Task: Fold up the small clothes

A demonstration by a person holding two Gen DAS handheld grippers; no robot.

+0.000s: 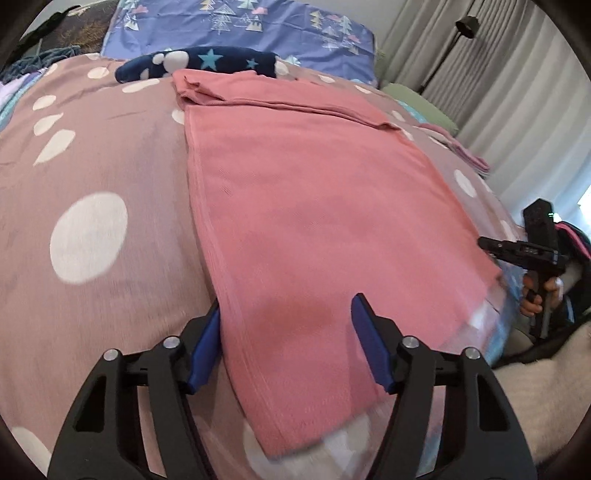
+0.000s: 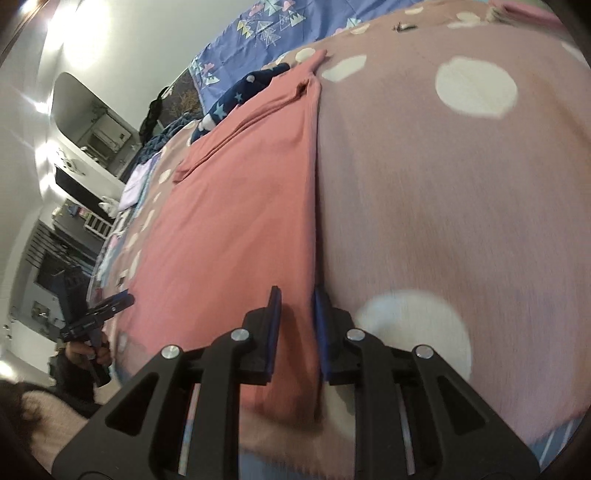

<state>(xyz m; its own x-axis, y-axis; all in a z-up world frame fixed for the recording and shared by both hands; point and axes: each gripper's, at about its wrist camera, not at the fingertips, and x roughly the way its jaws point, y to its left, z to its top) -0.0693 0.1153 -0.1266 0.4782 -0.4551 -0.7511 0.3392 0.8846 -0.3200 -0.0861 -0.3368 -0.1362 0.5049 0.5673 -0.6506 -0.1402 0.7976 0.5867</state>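
Observation:
A pink garment [image 1: 314, 203] lies flat on the bed, folded into a long rectangle with its sleeves tucked at the far end. My left gripper [image 1: 287, 302] stands wide open over the near left corner, its left finger just outside the cloth's edge. In the right wrist view the same garment [image 2: 240, 221] runs away from me. There my right gripper [image 2: 296, 291] straddles the garment's right edge at the near end. Its jaws are narrow, with a gap still showing between the pads. Each gripper shows in the other's view: the right gripper [image 1: 487, 243], the left gripper [image 2: 125, 301].
The bed has a dusty-pink cover with white dots [image 1: 92, 166]. A navy star-print cloth [image 1: 207, 61] and a blue tree-print pillow [image 1: 240, 26] lie beyond the garment. Folded pink items [image 1: 469, 155] sit at the right edge. More clothes [image 2: 129, 188] lie along the left edge.

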